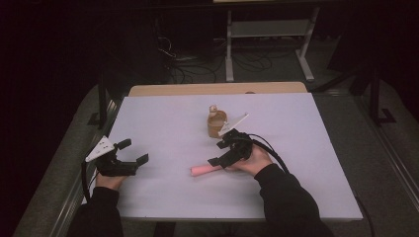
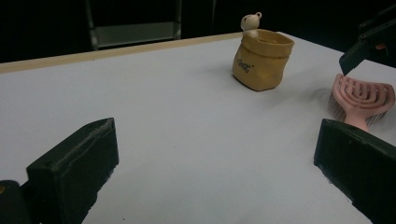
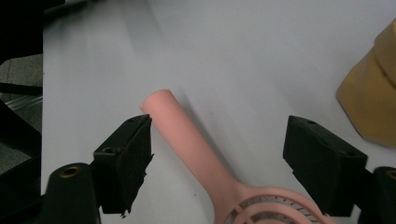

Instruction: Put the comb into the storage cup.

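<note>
A pink hairbrush [image 1: 200, 170] lies flat on the white table, handle toward the left. In the right gripper view its handle [image 3: 187, 140] runs between the jaws and the slotted head sits at the bottom edge. My right gripper [image 1: 220, 152] [image 3: 219, 135] stands open astride the handle, and one jaw is close beside the handle's end. A tan pouch [image 1: 216, 123] [image 3: 371, 98] with a small bear figure stands just beyond. My left gripper [image 1: 133, 151] [image 2: 217, 154] rests open at the table's left with nothing between its jaws. From there the brush head [image 2: 362, 95] and pouch [image 2: 262, 58] lie ahead.
The white table top [image 1: 296, 148] has a wooden strip [image 1: 217, 89] along its far edge. Beyond it stand a metal frame [image 1: 267, 34] and floor cables in a dark room. The other gripper's jaw tip [image 2: 369, 42] hangs above the brush head.
</note>
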The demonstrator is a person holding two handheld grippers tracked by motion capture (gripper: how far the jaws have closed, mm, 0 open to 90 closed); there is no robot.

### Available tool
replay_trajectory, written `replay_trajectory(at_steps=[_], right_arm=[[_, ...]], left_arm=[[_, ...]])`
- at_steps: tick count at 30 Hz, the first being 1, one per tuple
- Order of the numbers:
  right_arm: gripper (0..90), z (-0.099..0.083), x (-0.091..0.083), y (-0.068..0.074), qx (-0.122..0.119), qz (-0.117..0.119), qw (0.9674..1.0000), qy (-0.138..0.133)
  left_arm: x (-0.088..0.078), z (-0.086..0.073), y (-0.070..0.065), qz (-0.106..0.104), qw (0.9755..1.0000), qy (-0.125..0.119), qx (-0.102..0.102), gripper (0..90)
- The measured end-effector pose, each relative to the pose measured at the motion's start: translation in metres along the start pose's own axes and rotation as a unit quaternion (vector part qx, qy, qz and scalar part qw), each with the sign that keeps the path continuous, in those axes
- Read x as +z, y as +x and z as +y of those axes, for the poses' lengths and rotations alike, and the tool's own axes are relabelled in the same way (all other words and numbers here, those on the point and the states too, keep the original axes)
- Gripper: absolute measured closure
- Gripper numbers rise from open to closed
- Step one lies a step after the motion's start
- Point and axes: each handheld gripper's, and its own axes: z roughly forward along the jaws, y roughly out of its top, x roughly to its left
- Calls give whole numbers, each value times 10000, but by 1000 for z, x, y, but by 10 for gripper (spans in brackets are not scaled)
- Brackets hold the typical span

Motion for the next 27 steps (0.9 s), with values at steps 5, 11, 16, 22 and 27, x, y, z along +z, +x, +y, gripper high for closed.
replay_trajectory(at_steps=[5, 11, 16, 22, 27], right_arm=[[301, 2, 7, 1, -11, -99, 9999, -34], [395, 4, 18, 3, -103, -207, 9997, 20], [471, 7, 23, 7, -142, -198, 9997, -37], [567, 11, 34, 12, -183, -498, 9985, 103], [657, 13, 45, 18, -200, -807, 9963, 234]], left_arm=[[0, 0, 0, -9, 10000, 9, 11, 0], [1, 0, 0, -14, 10000, 20, 15, 0], [1, 0, 0, -5, 10000, 27, 35, 0], [1, 0, 0, -9, 10000, 22, 43, 0], [2, -1, 0, -21, 10000, 31, 39, 0]])
